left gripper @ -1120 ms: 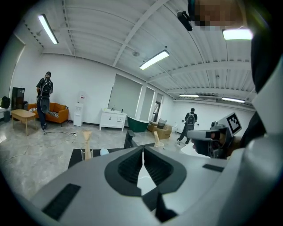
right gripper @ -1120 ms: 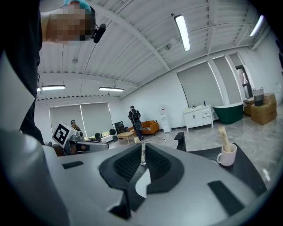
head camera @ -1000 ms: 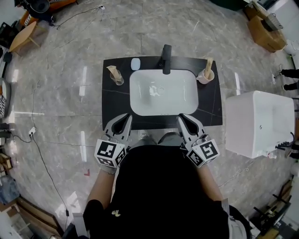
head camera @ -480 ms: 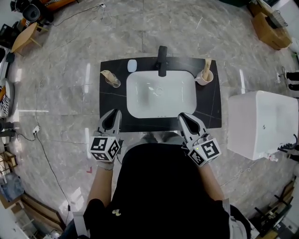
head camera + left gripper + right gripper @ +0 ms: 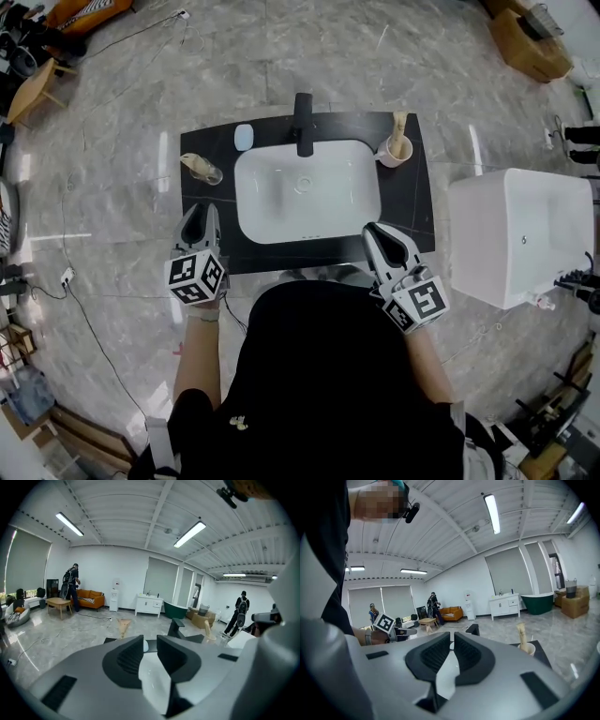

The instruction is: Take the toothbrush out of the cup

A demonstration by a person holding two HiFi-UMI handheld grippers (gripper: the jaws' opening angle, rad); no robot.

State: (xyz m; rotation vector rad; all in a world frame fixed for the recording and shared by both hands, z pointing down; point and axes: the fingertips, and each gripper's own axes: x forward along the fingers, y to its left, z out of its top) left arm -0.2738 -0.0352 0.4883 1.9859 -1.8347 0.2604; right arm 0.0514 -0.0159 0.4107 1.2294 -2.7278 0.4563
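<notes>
Right now the toothbrush (image 5: 399,125) stands upright in the beige cup (image 5: 392,153) at the back right corner of the black tabletop (image 5: 417,211), beside the white sink (image 5: 305,192) and right of the black faucet (image 5: 303,111). At the left edge sits a clear glass (image 5: 208,172) with a beige object leaning in it, too small to identify. The left gripper (image 5: 199,210) hovers just in front of that glass without touching it; its fingers have just been opening and stand apart with nothing between them. The right gripper (image 5: 373,231) is at the front right edge, fingers clenched on nothing. The only print visible is the black-and-white square markers on each gripper's cube.
</notes>
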